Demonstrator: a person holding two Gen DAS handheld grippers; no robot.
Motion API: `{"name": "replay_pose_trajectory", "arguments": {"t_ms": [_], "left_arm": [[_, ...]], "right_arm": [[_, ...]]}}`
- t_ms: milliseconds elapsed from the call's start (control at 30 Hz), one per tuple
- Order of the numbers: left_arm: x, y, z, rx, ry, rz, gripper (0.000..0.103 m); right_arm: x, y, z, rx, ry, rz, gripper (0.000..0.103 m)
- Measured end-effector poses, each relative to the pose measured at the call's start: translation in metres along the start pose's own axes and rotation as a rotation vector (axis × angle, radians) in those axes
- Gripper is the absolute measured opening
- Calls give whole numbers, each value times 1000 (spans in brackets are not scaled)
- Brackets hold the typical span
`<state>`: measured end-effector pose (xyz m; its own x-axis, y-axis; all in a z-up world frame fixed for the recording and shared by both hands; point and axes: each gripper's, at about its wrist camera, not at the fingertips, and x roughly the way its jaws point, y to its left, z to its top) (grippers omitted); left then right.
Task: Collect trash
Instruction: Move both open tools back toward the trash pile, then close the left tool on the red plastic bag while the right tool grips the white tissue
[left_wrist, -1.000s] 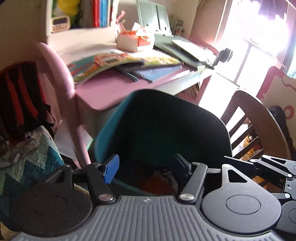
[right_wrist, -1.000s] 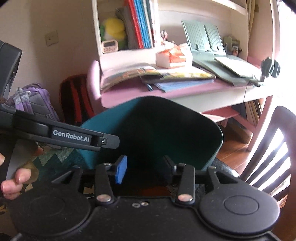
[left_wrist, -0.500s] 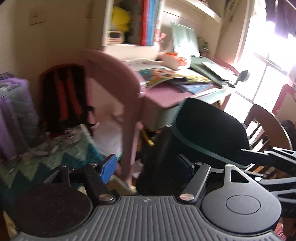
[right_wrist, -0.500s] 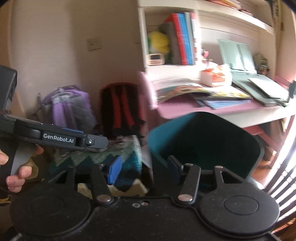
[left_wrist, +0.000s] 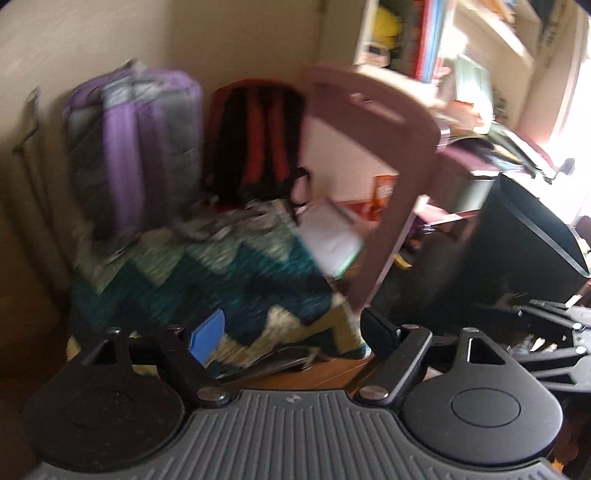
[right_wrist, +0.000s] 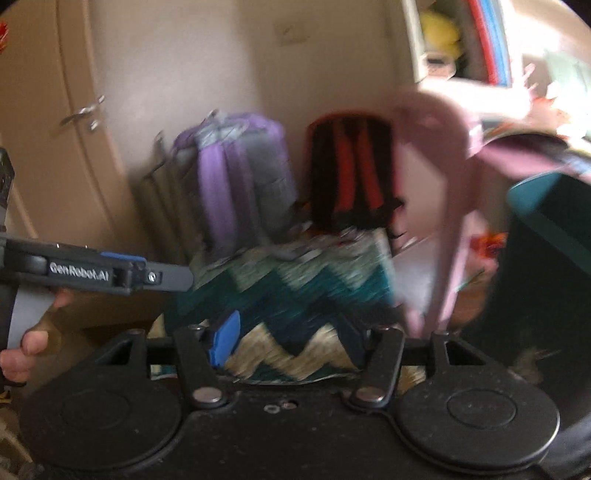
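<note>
Searching: no piece of trash can be picked out in either blurred view, so the step is judged to be a sweep for the next item.
Left gripper (left_wrist: 286, 330): jaws are seen spread apart with nothing between them; they have just been opening wider, likely in readiness for a pick.
Right gripper (right_wrist: 288, 338): jaws are likewise held apart and empty, and have just been opening; it is angled down toward the blanket, at 12 o'clock ahead of it.
Bin (left_wrist: 524, 240): a dark, smooth-walled plastic tub with a teal rim is seen at 3 o'clock in both wrist views, beside the desk; collected items are presumably meant for it.
Blanket (left_wrist: 207, 273): a soft knitted cloth in teal, pale green and cream zigzags is draped over a low mound at 12 o'clock.
Bags: a quilted purple backpack (left_wrist: 133, 147) and a black one with red straps (left_wrist: 258, 136) are propped upright against the wall at 11 and 12 o'clock, behind the blanket.
Chair (left_wrist: 384, 155): a rigid pink plastic frame with a slot handle is set at 1 o'clock, against the desk.
Paper (left_wrist: 328, 240): a pale flat sheet lies at the chair's foot; whether it is trash cannot be told.
Hand (right_wrist: 26, 343): fingers are wrapped around the left gripper's handle at 9 o'clock in the right view.
</note>
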<state>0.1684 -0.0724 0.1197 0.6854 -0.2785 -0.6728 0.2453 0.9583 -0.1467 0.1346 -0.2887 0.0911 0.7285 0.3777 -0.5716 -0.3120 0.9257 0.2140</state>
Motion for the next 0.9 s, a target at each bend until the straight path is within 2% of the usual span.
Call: {"name": "replay_pose_trajectory", "arguments": {"t_ms": [100,233,333,433,500,600,767,900], "left_arm": [[11,27,-21,-38,18,33,82],[39,63,-50,-114,68,60,82],[63,87,-71,-160,101,82,82],[92,106,-92,-179,134,124,89],[112,119,-105,-196,143,146,101],[146,137,-127,-223,162,177,101],[211,163,-172,-209,300,212,101],[256,178,-205,-121,406,195,101]], "right_arm": [[36,15,-19,-29,75,53,59],[87,29,-47,-53,180,64,59],[121,31,-70,-53,227,82,59],[158,29,-93,-58,278,83,59],[184,26,-109,-52,319,94,59],[224,18,-133,-29,381,86,59],[291,1,-175,10,493,83,59],[343,-2,-206,-50,583,81,59]]}}
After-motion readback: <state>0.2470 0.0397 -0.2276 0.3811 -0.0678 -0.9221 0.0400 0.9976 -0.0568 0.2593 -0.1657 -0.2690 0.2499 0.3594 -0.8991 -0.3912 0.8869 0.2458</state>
